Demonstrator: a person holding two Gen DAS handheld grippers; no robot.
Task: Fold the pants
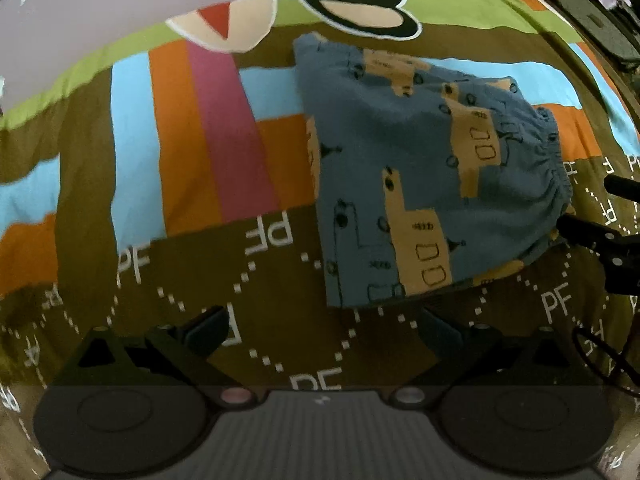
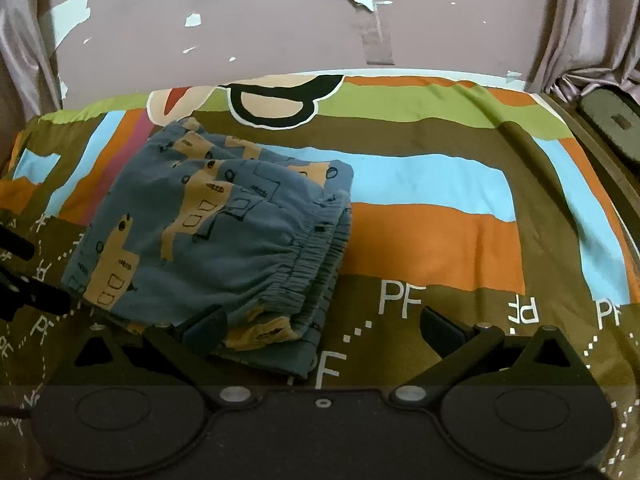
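- looked like the final step: pants (image 2: 224, 236) already lay as one compact folded bundle on the bed (image 2: 432, 240), over the striped bedspread.
- sat left of centre in the right wrist view, right of centre in the left wrist view (image 1: 424, 184); so placed between the two grippers.
- elastic waistband (image 2: 320, 248) faced the right side, layers stacked and visible at that edge.
- left gripper (image 1: 320, 332) hovered released, jaws spread wide, nothing between them, just short of the bundle's near edge.
- right gripper (image 2: 320, 328) also released, jaws wide apart; left finger (image 2: 204, 326) overlapped the bundle's near corner in view, contact not confirmable.
- neither held cloth.
- judged fold essentially done; next move would call for at most a light press or squaring of the loose near corner, otherwise a clean retreat without snagging the waistband.
- risk, as a guess: catching the top layer on pull-back and opening the fold.
- counts: one pair of pants, one bed, two grippers, one dark flat object (image 2: 612, 124) at the far right edge, unidentifiable.
- peeling wall (image 2: 280, 24) behind the bed.
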